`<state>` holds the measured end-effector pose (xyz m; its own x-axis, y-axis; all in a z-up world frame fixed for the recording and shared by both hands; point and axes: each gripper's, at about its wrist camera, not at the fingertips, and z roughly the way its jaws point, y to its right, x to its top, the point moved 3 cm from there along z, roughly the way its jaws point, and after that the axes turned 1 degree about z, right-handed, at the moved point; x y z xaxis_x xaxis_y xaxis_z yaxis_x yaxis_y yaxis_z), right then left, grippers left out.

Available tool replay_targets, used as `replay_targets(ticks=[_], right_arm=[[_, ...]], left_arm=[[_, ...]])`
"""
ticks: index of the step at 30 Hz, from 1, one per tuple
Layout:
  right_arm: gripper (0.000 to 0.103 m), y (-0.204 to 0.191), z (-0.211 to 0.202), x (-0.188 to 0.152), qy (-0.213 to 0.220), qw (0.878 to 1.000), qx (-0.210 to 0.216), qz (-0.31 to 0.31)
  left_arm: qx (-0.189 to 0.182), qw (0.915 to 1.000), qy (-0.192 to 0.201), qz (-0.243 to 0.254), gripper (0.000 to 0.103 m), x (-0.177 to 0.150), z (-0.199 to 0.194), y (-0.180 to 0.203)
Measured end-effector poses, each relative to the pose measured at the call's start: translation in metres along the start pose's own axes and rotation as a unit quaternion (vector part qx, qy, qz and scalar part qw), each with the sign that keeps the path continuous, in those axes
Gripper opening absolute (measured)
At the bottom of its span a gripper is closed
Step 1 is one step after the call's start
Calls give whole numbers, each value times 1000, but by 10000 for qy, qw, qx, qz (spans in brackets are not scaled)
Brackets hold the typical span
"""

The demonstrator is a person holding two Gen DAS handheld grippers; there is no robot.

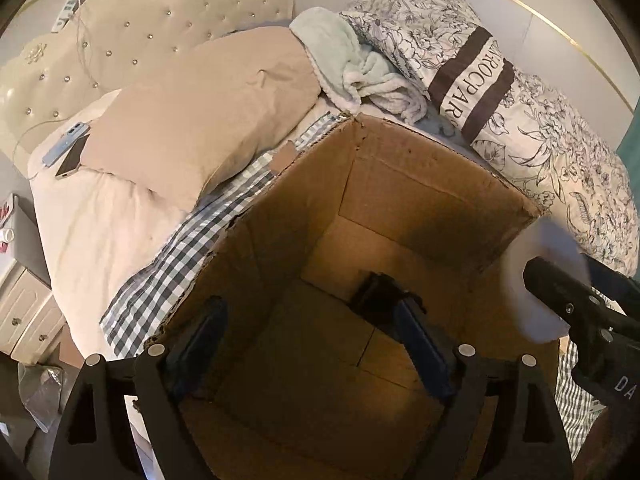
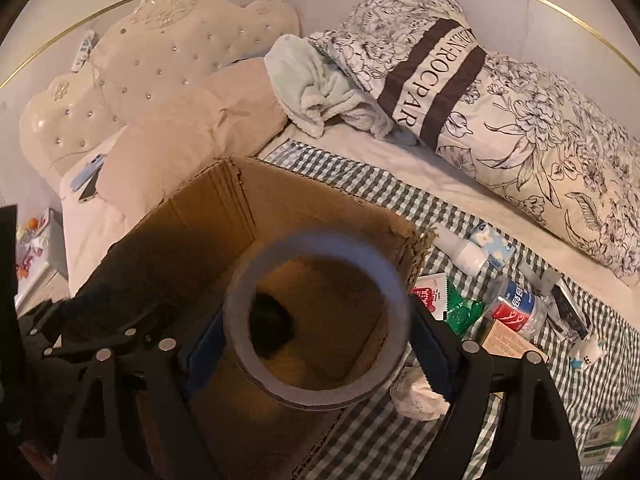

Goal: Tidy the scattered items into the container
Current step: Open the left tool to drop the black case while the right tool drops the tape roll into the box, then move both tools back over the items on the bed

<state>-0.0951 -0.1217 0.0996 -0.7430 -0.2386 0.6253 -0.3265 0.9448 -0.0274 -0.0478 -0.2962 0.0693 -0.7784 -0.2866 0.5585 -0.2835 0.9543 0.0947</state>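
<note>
An open cardboard box [image 1: 440, 156] stands on the checked sheet, and a small black item [image 1: 376, 288] lies on its floor. My left gripper [image 1: 308, 308] hangs open over the box mouth with nothing between its fingers. In the right wrist view a wide roll of tape [image 2: 316, 396] sits blurred between the pads of my right gripper [image 2: 316, 320], above the box [image 2: 200, 224]; the pads appear just clear of it. Through the roll's hole I see the black item [image 2: 272, 320]. The roll [image 1: 548, 248] and a right finger [image 1: 560, 296] also show at the box's right rim.
To the right of the box lie a white bottle [image 2: 460, 252], a tissue packet [image 2: 490, 244], red [image 2: 430, 296] and green [image 2: 464, 312] packets, a water bottle [image 2: 516, 308] and crumpled paper [image 2: 416, 392]. Behind it are a beige pillow [image 1: 200, 128], a floral quilt [image 2: 540, 140] and phones [image 1: 68, 152].
</note>
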Motion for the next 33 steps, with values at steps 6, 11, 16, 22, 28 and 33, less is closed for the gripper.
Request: replay_targets(ticks=[6,11,16,22,28,33], right_arm=[[92,-2,6,2,-103,9999,-90,55],[92,0,5,1,-99,9998,-79,139],[92,7,-4,0,-32,9998,-85,202],[92,20,-20,-6,26,9995,-74,304],[92,38,-37,-13,99,9992,-116,383],[92,59,-48,-19,136,9983,-212,525]], left_arm=[[-22,10000,12,-42,88,0,-1,-4],[-6,10000,29,-48,88,0,-3,-4],[23,10000,76,-10,88,-1,-11,2],[35,9999,157,39,88,-2,-26,13],[-20,9996,219,180,88,-3,-38,34],[-97,9990,262,339,88,-5,-45,57]])
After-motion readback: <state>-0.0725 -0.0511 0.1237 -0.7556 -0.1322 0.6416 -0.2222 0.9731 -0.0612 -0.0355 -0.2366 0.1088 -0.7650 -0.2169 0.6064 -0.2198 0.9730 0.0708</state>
